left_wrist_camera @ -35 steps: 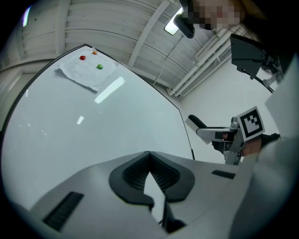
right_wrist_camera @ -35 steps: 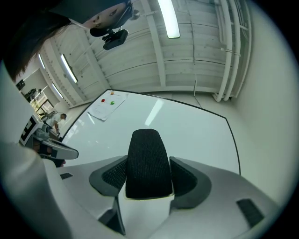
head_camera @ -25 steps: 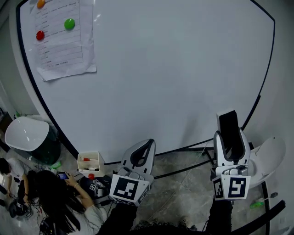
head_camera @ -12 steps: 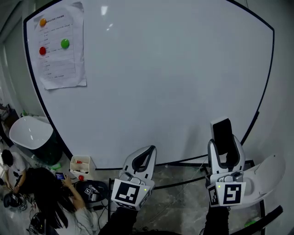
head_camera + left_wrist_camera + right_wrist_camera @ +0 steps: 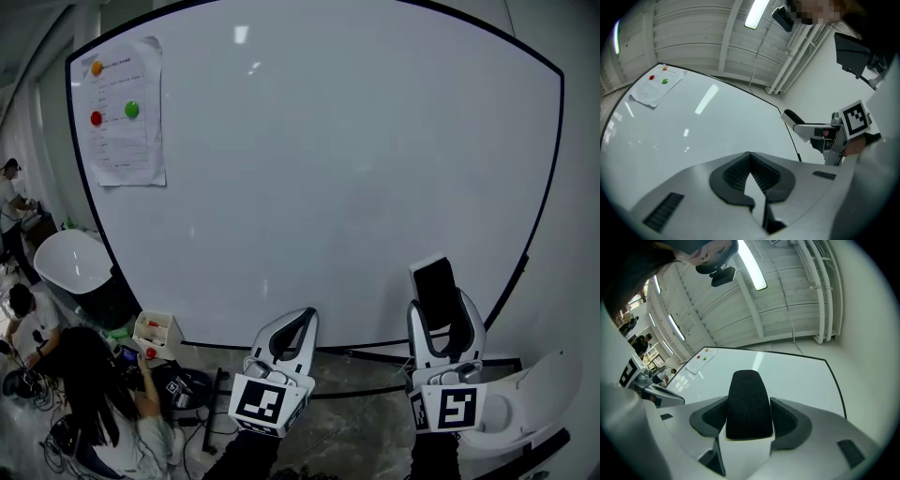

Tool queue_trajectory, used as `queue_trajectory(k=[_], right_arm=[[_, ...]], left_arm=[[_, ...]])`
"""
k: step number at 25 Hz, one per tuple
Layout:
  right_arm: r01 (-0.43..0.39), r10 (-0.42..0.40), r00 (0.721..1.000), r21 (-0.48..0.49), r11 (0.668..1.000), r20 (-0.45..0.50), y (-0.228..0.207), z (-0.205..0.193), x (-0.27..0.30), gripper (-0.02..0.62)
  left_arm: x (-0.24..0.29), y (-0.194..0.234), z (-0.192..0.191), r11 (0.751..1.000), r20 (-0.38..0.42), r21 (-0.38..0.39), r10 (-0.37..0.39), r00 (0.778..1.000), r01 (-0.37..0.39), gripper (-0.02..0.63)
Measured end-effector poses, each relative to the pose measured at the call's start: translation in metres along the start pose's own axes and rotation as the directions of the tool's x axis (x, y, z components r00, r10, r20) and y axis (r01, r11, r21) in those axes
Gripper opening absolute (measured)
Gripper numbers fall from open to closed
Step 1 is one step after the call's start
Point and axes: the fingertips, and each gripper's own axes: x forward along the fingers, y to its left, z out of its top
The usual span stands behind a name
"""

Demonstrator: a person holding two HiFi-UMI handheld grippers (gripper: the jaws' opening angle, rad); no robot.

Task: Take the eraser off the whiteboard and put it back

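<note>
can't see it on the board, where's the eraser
Head view, lower right: the eraser is clamped in the right claw, in front of the whiteboard near its bottom right corner.

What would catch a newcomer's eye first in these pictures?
The big blank whiteboard fills most of the head view, bare except for a paper sheet pinned by coloured magnets at its top left. Near its lower right edge, the right gripper is clamped on the eraser, black felt showing, while the left gripper beside it is shut and empty.
</note>
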Motion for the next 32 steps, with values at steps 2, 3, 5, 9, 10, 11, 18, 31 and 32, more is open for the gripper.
queue_trajectory(k=[2, 3, 5, 9, 10, 11, 18, 31, 32], right_arm=[[-0.012, 0.012, 1.000, 0.007, 1.000, 0.006, -0.010, -0.002, -0.001, 0.278], [-0.018, 0.018, 1.000, 0.011, 1.000, 0.008, -0.015, -0.003, 0.000, 0.278], [-0.031, 0.031, 0.999, 0.018, 0.999, 0.009, -0.022, -0.005, 0.000, 0.278], [-0.068, 0.067, 0.998, 0.033, 0.997, 0.013, -0.029, -0.004, 0.003, 0.278], [-0.077, 0.077, 0.997, 0.035, 0.996, 0.016, -0.029, -0.003, 0.004, 0.278], [-0.086, 0.085, 0.996, 0.036, 0.996, 0.018, -0.029, -0.003, 0.005, 0.278], [-0.088, 0.087, 0.996, 0.040, 0.995, 0.033, -0.030, 0.000, 0.016, 0.279], [-0.054, 0.053, 0.998, 0.020, 0.998, 0.040, -0.008, 0.008, 0.058, 0.278], [-0.043, 0.042, 0.999, 0.024, 0.999, 0.031, -0.008, 0.009, 0.061, 0.278]], left_arm=[[0.006, -0.010, 0.001, 1.000, 0.000, 0.007, 0.009, 1.000, -0.009, 0.006], [0.010, -0.014, 0.003, 1.000, -0.002, 0.014, 0.013, 1.000, -0.013, 0.006], [0.014, -0.021, 0.006, 0.999, -0.016, 0.035, 0.024, 1.000, -0.024, 0.006], [0.026, -0.029, 0.019, 0.997, -0.012, 0.052, 0.053, 0.998, -0.053, 0.006], [0.029, -0.030, 0.022, 0.997, -0.009, 0.051, 0.061, 0.998, -0.060, 0.006], [0.032, -0.031, 0.025, 0.997, -0.002, 0.050, 0.063, 0.998, -0.063, 0.006], [0.041, -0.034, 0.043, 0.996, 0.037, 0.081, 0.028, 0.999, -0.031, 0.006], [0.053, 0.007, 0.059, 0.995, 0.080, 0.095, -0.018, 0.997, 0.010, 0.006], [0.054, 0.010, 0.061, 0.996, 0.089, 0.083, -0.014, 0.996, 0.006, 0.006]])
